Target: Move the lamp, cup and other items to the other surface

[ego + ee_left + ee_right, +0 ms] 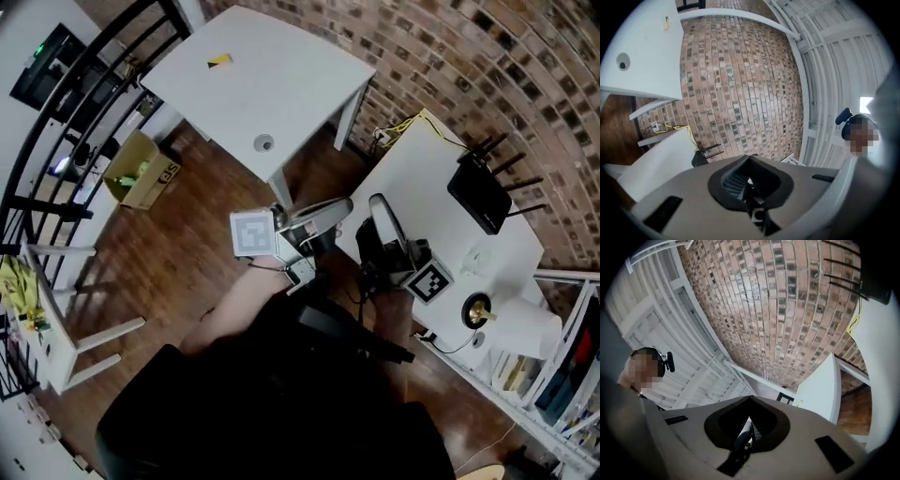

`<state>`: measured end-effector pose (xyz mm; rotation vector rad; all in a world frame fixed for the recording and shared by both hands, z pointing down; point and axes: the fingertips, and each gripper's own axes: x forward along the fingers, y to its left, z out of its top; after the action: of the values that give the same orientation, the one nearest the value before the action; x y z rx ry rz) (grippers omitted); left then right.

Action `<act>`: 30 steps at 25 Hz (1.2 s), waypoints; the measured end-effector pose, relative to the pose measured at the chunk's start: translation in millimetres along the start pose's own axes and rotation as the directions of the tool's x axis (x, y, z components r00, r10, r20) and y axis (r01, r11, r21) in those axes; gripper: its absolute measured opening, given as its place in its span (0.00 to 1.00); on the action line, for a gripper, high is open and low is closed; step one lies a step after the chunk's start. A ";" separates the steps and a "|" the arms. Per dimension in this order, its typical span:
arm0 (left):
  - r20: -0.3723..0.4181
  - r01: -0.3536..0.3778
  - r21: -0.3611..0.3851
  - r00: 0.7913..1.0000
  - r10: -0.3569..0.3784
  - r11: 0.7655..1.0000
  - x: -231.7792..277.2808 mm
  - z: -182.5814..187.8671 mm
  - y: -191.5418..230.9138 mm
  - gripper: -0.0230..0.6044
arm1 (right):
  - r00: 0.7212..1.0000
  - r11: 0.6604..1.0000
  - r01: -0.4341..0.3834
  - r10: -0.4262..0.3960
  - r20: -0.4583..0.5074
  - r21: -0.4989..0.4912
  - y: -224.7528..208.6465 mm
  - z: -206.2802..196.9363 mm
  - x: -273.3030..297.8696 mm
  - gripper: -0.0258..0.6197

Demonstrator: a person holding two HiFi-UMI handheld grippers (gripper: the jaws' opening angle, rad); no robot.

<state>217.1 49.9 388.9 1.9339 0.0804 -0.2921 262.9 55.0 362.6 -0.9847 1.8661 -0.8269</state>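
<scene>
Both closed on nothing — left tongs (751, 182), right tongs (746, 428) — facing the brick wall (740, 84).

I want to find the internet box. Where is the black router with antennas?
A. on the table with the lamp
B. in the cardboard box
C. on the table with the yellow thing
A: the router lies on the white table that also holds the lamp.

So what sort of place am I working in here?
Probably a home-style study or living room, maybe a mock-up: exposed brick wall, wooden floor, a white table, and a second table carrying a router and a lamp.
</scene>
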 end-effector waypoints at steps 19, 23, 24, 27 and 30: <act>0.372 -0.135 0.104 0.924 0.088 0.985 -138.4 27.8 -39.6 0.04 | 0.910 0.934 -0.172 0.272 -0.313 0.313 48.5 -136.7 75.5 0.07; 0.410 -0.129 0.107 0.909 0.075 0.986 -181.3 62.2 -37.7 0.04 | 0.884 0.930 -0.167 0.288 -0.369 0.326 51.6 -183.5 121.1 0.07; 0.416 -0.125 0.106 0.907 0.070 0.987 -194.6 73.2 -38.0 0.04 | 0.881 0.930 -0.163 0.287 -0.376 0.328 51.9 -195.7 135.7 0.07; 0.430 -0.117 0.114 0.901 0.057 0.987 -240.2 113.4 -41.2 0.04 | 0.871 0.930 -0.164 0.293 -0.395 0.329 59.0 -235.7 187.5 0.07; 0.453 -0.107 0.123 0.891 0.040 0.987 -284.1 155.1 -49.0 0.04 | 0.856 0.936 -0.168 0.295 -0.425 0.310 68.1 -275.6 238.7 0.07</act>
<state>-92.7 -51.6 359.2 1.9587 -0.3286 -0.7042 -83.0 -76.0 333.8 -0.3946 2.1499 -1.2011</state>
